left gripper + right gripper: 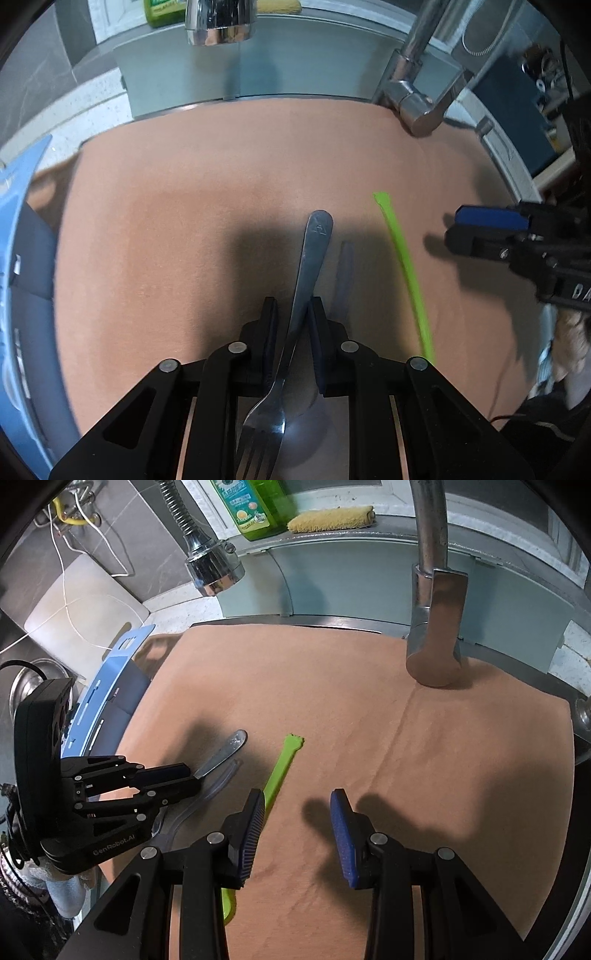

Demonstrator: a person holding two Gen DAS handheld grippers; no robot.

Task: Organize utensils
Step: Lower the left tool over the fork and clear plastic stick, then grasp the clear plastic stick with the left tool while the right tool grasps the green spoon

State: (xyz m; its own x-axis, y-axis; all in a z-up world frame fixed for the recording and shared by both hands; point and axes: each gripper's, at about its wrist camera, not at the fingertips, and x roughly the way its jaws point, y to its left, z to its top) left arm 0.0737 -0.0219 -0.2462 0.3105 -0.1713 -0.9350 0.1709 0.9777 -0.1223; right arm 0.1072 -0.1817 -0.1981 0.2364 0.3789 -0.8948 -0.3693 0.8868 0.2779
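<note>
The left gripper (293,314) is pinching the fork (295,317) by its handle over the mat (184,221), near its front edge. The right gripper (297,834) is hovering spread and empty beside the green utensil (280,768). A clear spoon (214,786) is lying between them.

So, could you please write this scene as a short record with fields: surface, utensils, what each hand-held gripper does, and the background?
surface: brown mat by a sink
left hand-held gripper: shut on the metal fork, tines toward the camera
right hand-held gripper: open, holds nothing, above the mat
green utensil: lies on the mat, partly under the right gripper's left finger
clear plastic spoon: lies under the fork
background: faucet, green bottle, yellow cloth
</note>
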